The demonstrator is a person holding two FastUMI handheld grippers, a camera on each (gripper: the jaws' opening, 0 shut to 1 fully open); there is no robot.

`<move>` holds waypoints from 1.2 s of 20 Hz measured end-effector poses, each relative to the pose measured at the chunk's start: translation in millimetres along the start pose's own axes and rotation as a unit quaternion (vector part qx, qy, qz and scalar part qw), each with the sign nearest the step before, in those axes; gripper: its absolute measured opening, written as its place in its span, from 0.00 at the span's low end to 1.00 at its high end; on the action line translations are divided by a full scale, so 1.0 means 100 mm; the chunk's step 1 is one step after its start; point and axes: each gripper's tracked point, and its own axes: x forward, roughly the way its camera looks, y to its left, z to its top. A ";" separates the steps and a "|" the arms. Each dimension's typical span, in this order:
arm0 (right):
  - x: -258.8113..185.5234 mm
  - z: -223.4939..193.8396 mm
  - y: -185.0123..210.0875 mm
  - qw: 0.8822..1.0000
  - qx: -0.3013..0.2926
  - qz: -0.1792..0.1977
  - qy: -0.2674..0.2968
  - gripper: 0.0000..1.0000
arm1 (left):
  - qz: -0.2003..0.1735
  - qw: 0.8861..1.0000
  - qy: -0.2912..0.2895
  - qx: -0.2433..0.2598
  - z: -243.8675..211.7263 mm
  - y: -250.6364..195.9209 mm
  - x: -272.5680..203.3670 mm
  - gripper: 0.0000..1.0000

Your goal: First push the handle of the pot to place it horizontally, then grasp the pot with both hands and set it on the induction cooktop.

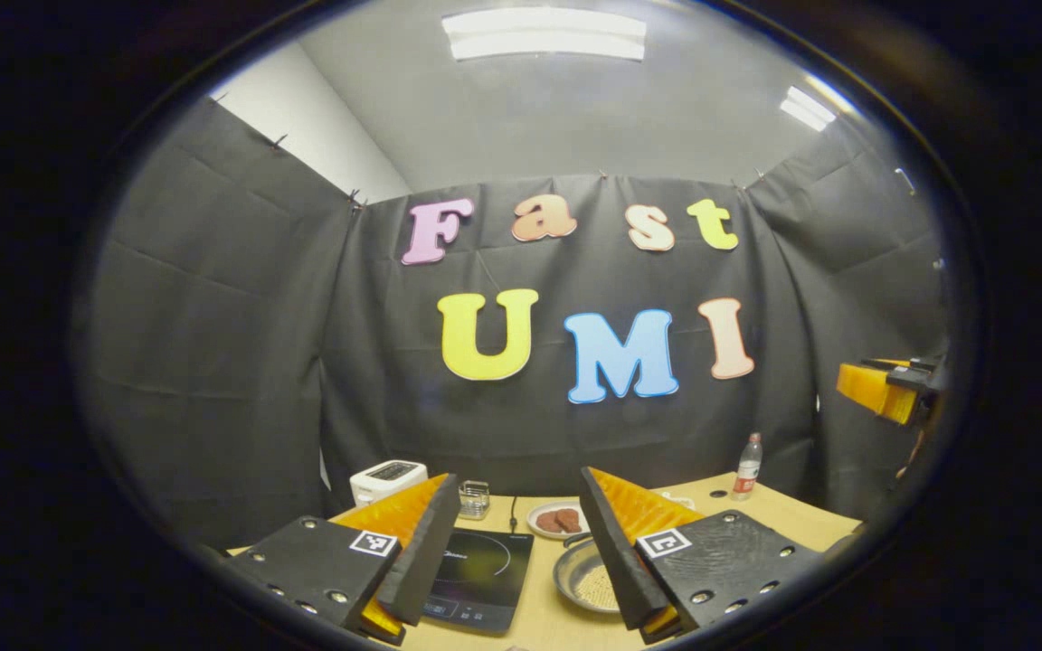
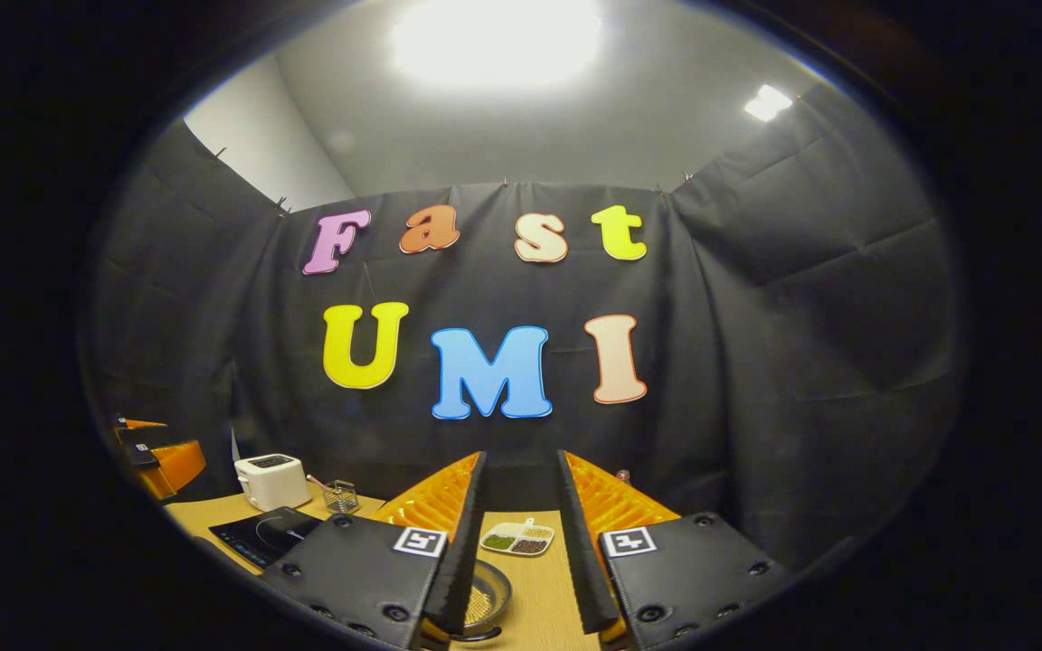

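Both tools hang high above the worktop with nothing between their fingers, so the first step, pushing the pot's handle level, looks not yet begun; the left tool has its fingers spread wide, and the right tool has its fingers spread too, though less so; the pot sits on the worktop just right of the cooktop, holding something pale and grainy, and its dark handle seems to point toward the far side, near a plate of brown pieces; in the right gripper view the pot lies low and partly behind that tool's left finger, with a divided dish farther off; a toaster, a small wire basket and a bottle stand along the far edge; next, I judge, one tool must drop to the handle and nudge it sideways, keeping clear of the plate
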 end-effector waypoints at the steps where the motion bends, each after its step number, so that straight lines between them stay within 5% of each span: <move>1: -0.01 -0.03 0.07 1.000 -0.003 0.009 0.004 0.35 | 0.002 1.000 -0.003 0.003 0.00 0.03 0.00 0.81; 4: 0.01 -0.06 0.14 1.000 -0.010 0.014 0.008 0.34 | 0.003 1.000 -0.007 0.006 0.03 0.09 0.00 0.80; 5: 0.00 -0.04 0.16 1.000 -0.009 0.016 0.007 0.13 | 0.005 1.000 -0.008 0.007 0.03 0.12 0.00 0.78; 8: 0.06 -0.13 0.31 0.999 -0.017 0.029 0.013 0.00 | 0.009 1.000 -0.012 0.004 0.04 0.22 -0.02 0.78; 15: -0.08 -1.11 0.91 0.978 0.000 0.126 0.168 0.02 | 0.021 1.000 -0.003 0.004 -0.10 0.60 0.00 0.78; 24: -0.37 -2.17 1.27 0.938 -0.021 0.154 0.309 0.02 | 0.038 0.999 0.024 -0.010 -0.44 1.23 0.01 0.78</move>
